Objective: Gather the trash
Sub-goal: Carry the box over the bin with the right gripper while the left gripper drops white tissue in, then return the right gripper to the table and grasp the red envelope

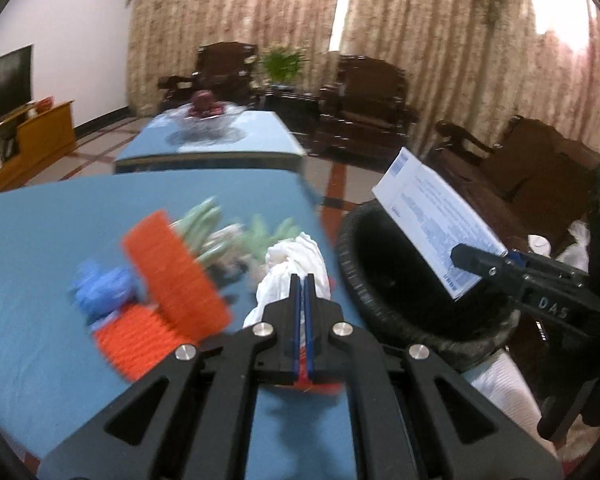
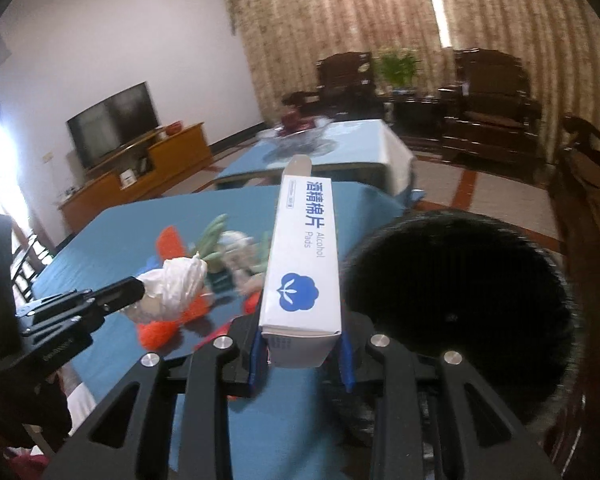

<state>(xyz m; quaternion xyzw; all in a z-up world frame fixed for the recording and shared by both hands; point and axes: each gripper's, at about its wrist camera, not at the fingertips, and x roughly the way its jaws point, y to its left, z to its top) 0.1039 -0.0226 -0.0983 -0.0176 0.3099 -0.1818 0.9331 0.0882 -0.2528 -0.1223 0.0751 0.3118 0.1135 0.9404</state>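
Observation:
My left gripper (image 1: 303, 280) is shut on a crumpled white tissue (image 1: 296, 268) and holds it above the blue table, left of the black bin (image 1: 384, 280); it also shows in the right wrist view (image 2: 140, 290) with the tissue (image 2: 172, 288). My right gripper (image 2: 302, 350) is shut on a white alcohol pads box (image 2: 304, 264), held beside the black bin (image 2: 456, 308). In the left wrist view the box (image 1: 440, 220) hangs over the bin's opening from the right gripper (image 1: 476, 260).
On the blue tablecloth (image 1: 40, 240) lie orange foam nets (image 1: 176, 276), a blue crumpled wrapper (image 1: 100, 288) and green foam pieces (image 1: 204, 224). A second table with a glass fruit bowl (image 1: 204, 116) stands behind. Dark wooden armchairs (image 1: 364, 104) and a TV stand (image 2: 140, 168) line the room.

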